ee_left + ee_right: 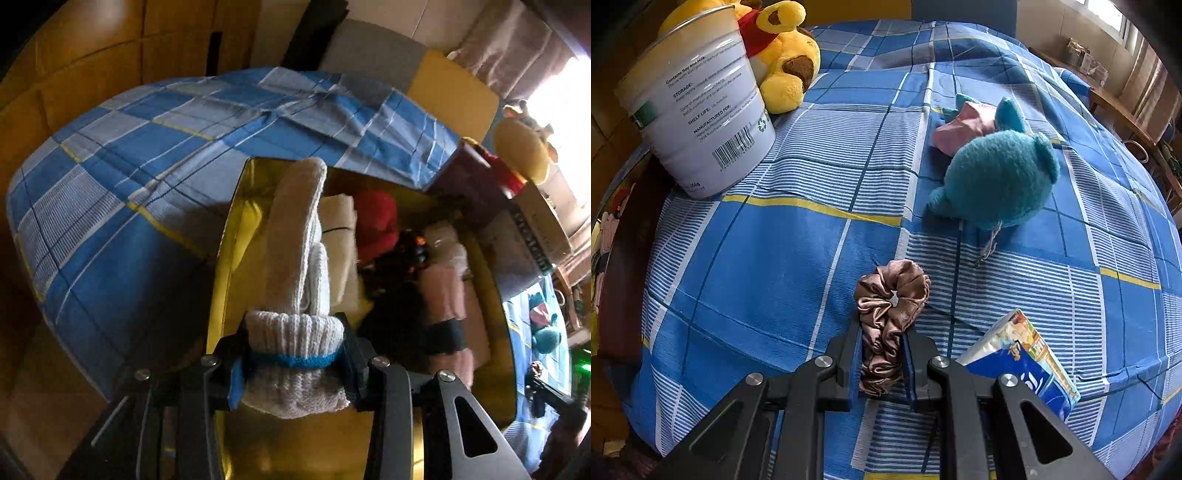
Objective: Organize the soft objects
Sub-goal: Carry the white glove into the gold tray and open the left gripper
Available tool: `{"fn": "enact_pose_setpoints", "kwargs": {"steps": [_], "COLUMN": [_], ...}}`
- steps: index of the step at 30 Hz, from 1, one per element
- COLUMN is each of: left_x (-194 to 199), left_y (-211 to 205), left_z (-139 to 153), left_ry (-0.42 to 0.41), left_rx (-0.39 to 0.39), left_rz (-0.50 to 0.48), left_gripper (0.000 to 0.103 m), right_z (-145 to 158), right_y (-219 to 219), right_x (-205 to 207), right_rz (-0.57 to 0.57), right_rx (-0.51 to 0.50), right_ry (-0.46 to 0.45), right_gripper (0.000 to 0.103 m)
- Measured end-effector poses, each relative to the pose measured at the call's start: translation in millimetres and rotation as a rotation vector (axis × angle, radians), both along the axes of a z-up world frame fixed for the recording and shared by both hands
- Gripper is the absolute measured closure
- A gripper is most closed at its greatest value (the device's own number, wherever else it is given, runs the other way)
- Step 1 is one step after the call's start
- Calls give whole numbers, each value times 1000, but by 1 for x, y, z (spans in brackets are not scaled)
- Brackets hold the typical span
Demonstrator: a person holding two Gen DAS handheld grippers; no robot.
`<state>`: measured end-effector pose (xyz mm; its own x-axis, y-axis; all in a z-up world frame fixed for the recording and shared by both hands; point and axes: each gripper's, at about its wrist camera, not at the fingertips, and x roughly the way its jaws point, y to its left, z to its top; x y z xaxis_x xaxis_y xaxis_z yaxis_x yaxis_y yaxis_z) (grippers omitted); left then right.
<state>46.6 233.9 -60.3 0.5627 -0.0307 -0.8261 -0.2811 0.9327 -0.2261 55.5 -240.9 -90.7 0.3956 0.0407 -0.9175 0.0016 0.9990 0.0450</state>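
My left gripper (293,354) is shut on the ribbed cuff of a white knit glove (295,229) with a blue band. The glove hangs over an open yellow-lined box (225,236). Inside the box lie a cream folded cloth (340,236), a red soft item (376,221) and something pink (443,280), all blurred. In the right wrist view my right gripper (882,339) is shut on a brown satin scrunchie (894,291) just above the blue plaid bedspread (775,258). A teal plush (997,181) lies beyond it, next to a pink cloth (964,125).
A white tin can (698,110) stands at the far left of the bed, with a yellow bear plush (786,66) behind it. A blue tissue pack (1023,358) lies just right of my right gripper. The box's dark flap (469,173) stands up at its far right corner.
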Motion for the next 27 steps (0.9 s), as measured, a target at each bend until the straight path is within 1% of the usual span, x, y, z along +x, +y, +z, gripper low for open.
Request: {"fn": "enact_pose_setpoints", "kwargs": {"steps": [2,7,9,12,14,19,23,27], "left_x": [4,4,5,2,1,-8,-13,-17], "left_y": [0,-1,-3,-7,-8,-18,-29,-39], "left_z": [-4,-3,0,5,8,22,32,37], "left_ry": [18,13,7,-10,-19,-66,-96,-115], "left_rx": [4,19,38,45,70,129,141,148], "left_rz": [7,-10,-16,-27,-20,-28,-49,-75], "left_gripper": [60,56,47,39,37,37,34,34], "right_z": [0,0,0,0,0,0,0,0], "right_y": [0,0,0,-1,-1,0,0,2], "right_x": [0,0,0,0,0,0,0,0], "right_rz": [1,2,2,3,3,6,10,13], "right_rx": [-1,-2,-3,-4,-5,-12,-22,-34], "right_ry": [0,0,-1,-1,-1,-1,-4,-7], "right_gripper": [86,86,86,86,86,86,86,86]}}
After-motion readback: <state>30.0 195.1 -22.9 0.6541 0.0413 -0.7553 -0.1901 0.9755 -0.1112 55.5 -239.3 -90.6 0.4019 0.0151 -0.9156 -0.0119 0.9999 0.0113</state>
